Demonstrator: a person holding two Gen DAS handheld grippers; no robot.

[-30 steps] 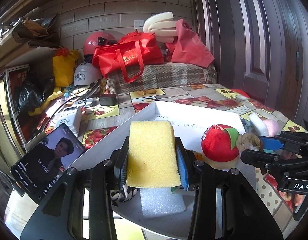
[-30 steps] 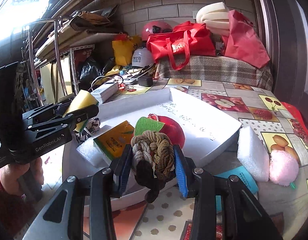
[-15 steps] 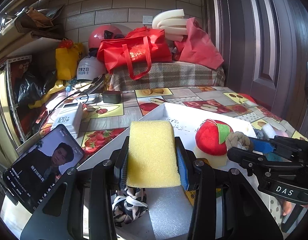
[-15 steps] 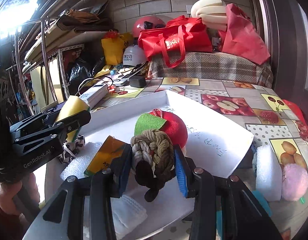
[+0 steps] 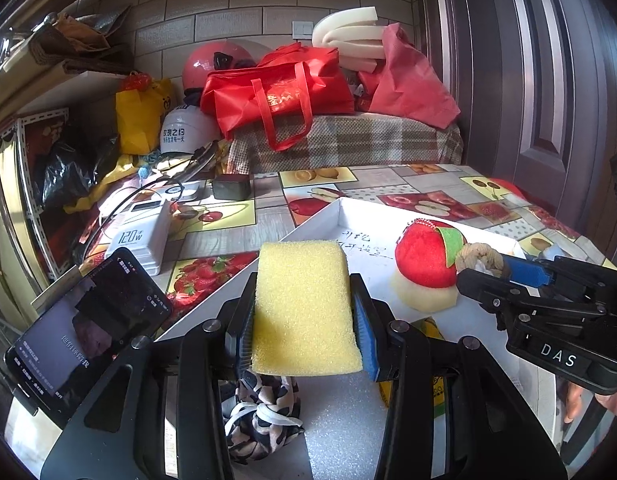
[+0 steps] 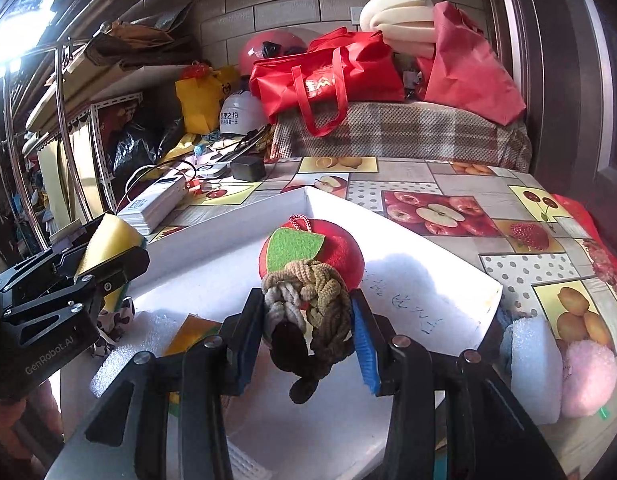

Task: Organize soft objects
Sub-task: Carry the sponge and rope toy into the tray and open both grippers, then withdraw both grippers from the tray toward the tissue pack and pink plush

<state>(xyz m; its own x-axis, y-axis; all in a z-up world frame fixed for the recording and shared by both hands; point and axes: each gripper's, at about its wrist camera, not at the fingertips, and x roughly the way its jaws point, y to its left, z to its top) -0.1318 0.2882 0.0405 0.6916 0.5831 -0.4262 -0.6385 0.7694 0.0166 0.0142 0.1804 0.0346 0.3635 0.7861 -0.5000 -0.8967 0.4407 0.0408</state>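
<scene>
Two hand-held grippers poised over a shallow white tray point(image 6: 448, 280) on a table covered with a fruit-print cloth point(image 6: 440, 216). The left gripper point(image 5: 304, 312) carries a yellow foam sponge point(image 5: 304, 304) upright between its blue pads, above the tray's near left corner; its jaws have just been opening a little, yet the sponge is still lodged between them. The right gripper point(image 6: 306, 332) carries a knotted cord bundle point(image 6: 308, 312) of tan, cream and dark brown rope, above the middle of the tray; its jaws too have just been opening, with the bundle still caught between the pads and its dark tail hanging below. Already in the tray lie a red plush apple point(image 6: 332, 248) with a green felt leaf, a white foam sheet point(image 5: 340, 420), a black-and-white patterned fabric piece point(image 5: 260, 412) and a yellow packet point(image 6: 188, 332). Outside the tray, at its right edge, wait a white foam block point(image 6: 528, 360) and a pink pom-pom point(image 6: 584, 376). Both held items are judged light and compressible: the sponge likely springs back when freed and is best pinched across its flat faces; the bundle is limp, may snag on a pad, and is best taken around its thickest knot.
</scene>
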